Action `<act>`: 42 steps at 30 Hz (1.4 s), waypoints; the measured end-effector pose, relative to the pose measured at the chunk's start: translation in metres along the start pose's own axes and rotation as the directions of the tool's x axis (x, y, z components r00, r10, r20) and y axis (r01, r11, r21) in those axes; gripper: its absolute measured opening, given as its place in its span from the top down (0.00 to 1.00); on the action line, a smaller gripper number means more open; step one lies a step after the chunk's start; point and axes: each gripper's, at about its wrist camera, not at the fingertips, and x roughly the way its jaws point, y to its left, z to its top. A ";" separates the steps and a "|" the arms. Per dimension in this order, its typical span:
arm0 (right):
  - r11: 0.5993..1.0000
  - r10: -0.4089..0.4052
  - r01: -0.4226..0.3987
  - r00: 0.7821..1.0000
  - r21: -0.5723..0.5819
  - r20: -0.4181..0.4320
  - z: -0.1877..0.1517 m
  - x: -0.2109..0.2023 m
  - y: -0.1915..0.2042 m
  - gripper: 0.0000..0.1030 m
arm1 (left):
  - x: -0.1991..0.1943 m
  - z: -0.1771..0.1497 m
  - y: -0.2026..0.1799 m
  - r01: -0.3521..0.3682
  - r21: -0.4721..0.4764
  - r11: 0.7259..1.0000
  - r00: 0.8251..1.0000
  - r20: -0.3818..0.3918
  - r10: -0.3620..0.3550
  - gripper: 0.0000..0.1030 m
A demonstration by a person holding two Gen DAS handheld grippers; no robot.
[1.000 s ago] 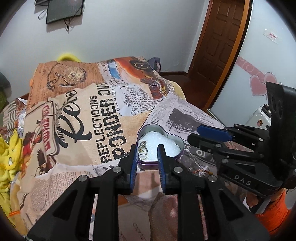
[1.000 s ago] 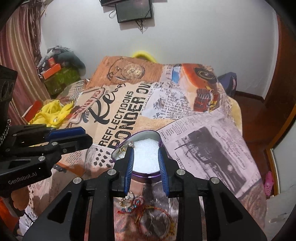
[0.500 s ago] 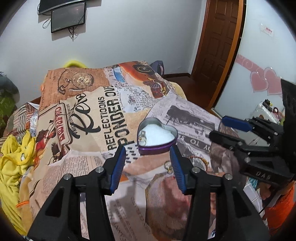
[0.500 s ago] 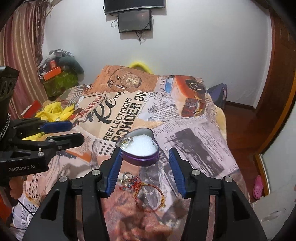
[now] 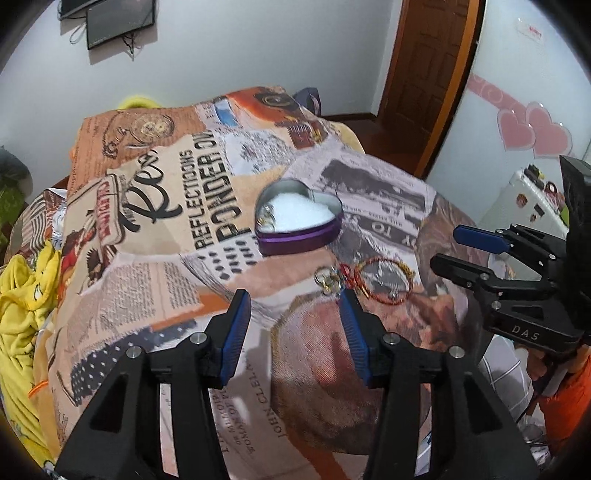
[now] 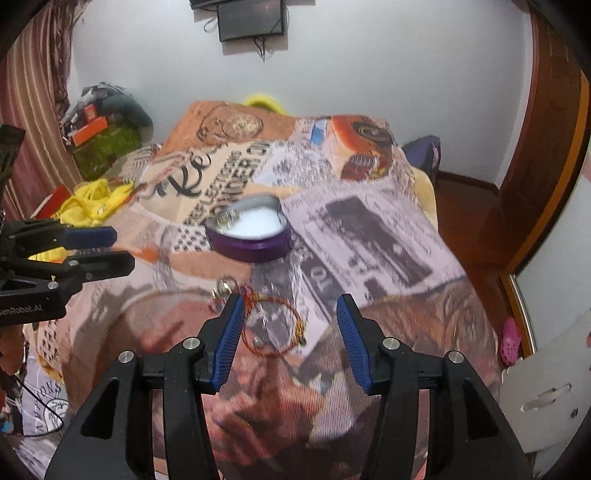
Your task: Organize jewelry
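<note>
Nearest to you: two grippers, one per hand. Your left gripper (image 5: 295,302) has its jaws parted with nothing between the blue pads, only blanket (image 5: 317,369) under them. Your right gripper (image 6: 290,308) is likewise released and holds nothing; in the right wrist view the red bracelet (image 6: 273,325) lies on the cloth in the gap between its fingers, its left pad just overlapping the loop, no pressure on it that you can see.

Writing on the tools: "DAS" on the right gripper's body as seen from the left wrist; "...enRobot.AI", first letters cut off, on the left gripper's body as seen from the right wrist.

Jewelry on the blanket, count: one red beaded bracelet (image 5: 382,275) with gold bits, and a small cluster of silver rings (image 5: 327,278) touching its left end. The exact number of rings is too blurred to tell.

Just beyond: one heart-shaped tin (image 5: 299,221), purple wall, white filling, open. At least one small metal piece rests inside at its left edge (image 5: 266,218).

Blanket print, legible: "REFLECTIONS", "PONDER", "JOHN CLE...", "TO".

Far: one wooden door (image 5: 428,74), two pink hearts (image 5: 532,133) on the wall, one dark screen (image 5: 118,20) mounted high, one yellow garment (image 5: 22,280) at the bed's left.
</note>
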 end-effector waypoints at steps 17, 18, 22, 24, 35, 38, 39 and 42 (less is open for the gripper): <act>0.997 0.017 -0.010 0.996 0.072 -0.092 -0.031 0.034 -0.024 0.55 | 0.054 -0.013 -0.017 0.062 -0.010 0.998 0.991 -0.115 -0.063 0.53; 0.998 0.011 -0.005 0.996 0.067 -0.088 -0.031 0.035 -0.024 0.58 | 0.056 -0.013 -0.017 0.066 -0.011 0.998 0.991 -0.117 -0.067 0.53; 0.999 0.020 -0.016 0.996 0.048 -0.083 -0.029 0.039 -0.019 0.74 | 0.064 -0.012 -0.019 0.081 -0.019 0.997 0.989 -0.124 -0.083 0.53; 0.999 0.028 -0.025 0.996 0.043 -0.083 -0.029 0.042 -0.017 0.80 | 0.068 -0.011 -0.018 0.092 -0.025 0.995 0.987 -0.131 -0.095 0.58; 0.996 0.055 -0.049 0.996 0.074 -0.074 -0.030 0.050 -0.013 0.88 | 0.083 -0.006 -0.018 0.107 -0.031 0.994 0.985 -0.133 -0.110 0.77; 0.996 0.056 -0.052 0.996 0.066 -0.075 -0.028 0.052 -0.010 0.89 | 0.086 -0.004 -0.020 0.110 -0.026 0.994 0.985 -0.127 -0.113 0.80; 0.998 0.048 -0.044 0.996 0.053 -0.080 -0.027 0.053 -0.008 0.89 | 0.087 -0.003 -0.021 0.112 -0.024 0.993 0.985 -0.125 -0.115 0.82; 0.999 0.028 -0.027 0.996 0.018 -0.081 -0.026 0.055 -0.002 0.90 | 0.090 -0.002 -0.024 0.112 -0.018 0.994 0.986 -0.120 -0.113 0.82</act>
